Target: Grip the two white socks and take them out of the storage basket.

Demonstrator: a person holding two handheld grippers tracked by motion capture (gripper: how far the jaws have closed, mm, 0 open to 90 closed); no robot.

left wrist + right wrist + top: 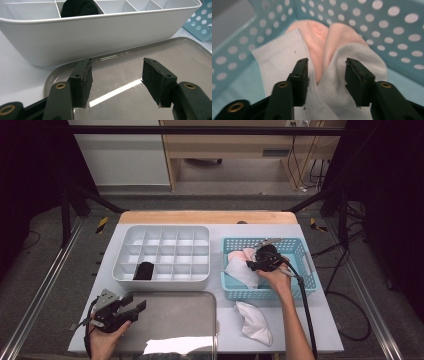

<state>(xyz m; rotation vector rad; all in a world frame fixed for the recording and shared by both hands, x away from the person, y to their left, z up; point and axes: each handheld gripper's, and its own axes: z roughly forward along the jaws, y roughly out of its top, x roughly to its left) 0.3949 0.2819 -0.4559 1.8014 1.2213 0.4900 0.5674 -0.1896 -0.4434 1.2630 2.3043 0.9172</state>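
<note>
High view shows one white organizer box [161, 255] on the far left of the desk [225, 317], with one black rolled item [144, 270] in a near-left compartment. Its grid counts about five columns by four rows. To the right stands one blue perforated basket [301, 251]. One metal tray [170, 320] lies at the near left. One white sock [254, 322] lies on the desk, just near of the basket.

Inside the basket there are two socks, white with pink toes: one sock on the left [280, 56] and one on the right [359, 56], touching each other.

Right claw [325, 81] is inside the basket, its jaws spread apart just above the two socks and pinching nothing. Left claw [116, 81] hovers over the tray, jaws spread wide and empty.

I can read no brand, label or writing on any thing.
</note>
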